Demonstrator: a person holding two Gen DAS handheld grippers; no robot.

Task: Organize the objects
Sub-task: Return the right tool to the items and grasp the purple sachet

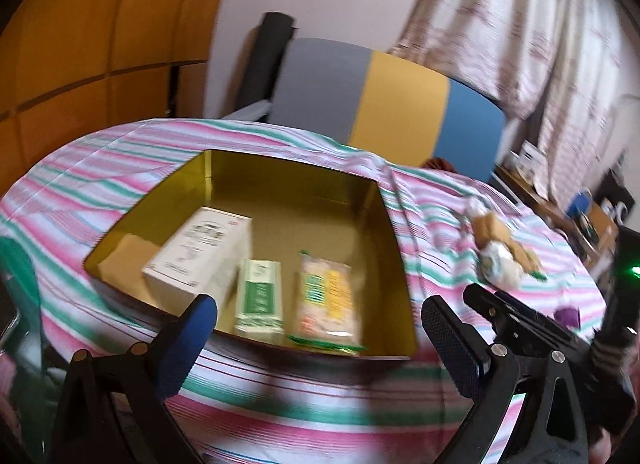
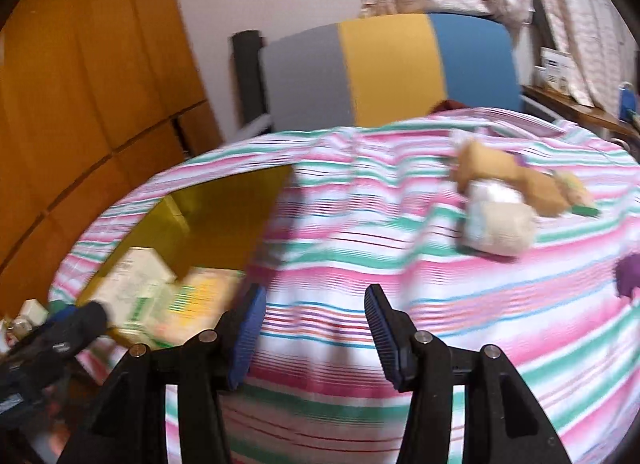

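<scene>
An open gold tin (image 1: pixel 394 224) lies on the striped tablecloth (image 1: pixel 120 168). Inside it are a white box (image 1: pixel 200 252), a green and white box (image 1: pixel 260 296) and a yellow snack packet (image 1: pixel 326 300). My left gripper (image 1: pixel 320 304) hovers at the tin's near edge, open and holding nothing. To the right, a loose pile of wrapped snacks (image 2: pixel 500 204) and a purple item (image 2: pixel 630 272) lie on the cloth. My right gripper (image 2: pixel 316 292) is open over bare cloth between the tin (image 2: pixel 224 216) and the pile, nothing between its fingers.
A chair with a grey, yellow and blue back (image 1: pixel 400 104) stands behind the table. A wooden cabinet (image 1: pixel 80 44) fills the left, curtains (image 1: pixel 520 24) the back right. A cluttered side shelf (image 1: pixel 560 192) runs along the right. Both views are motion-blurred.
</scene>
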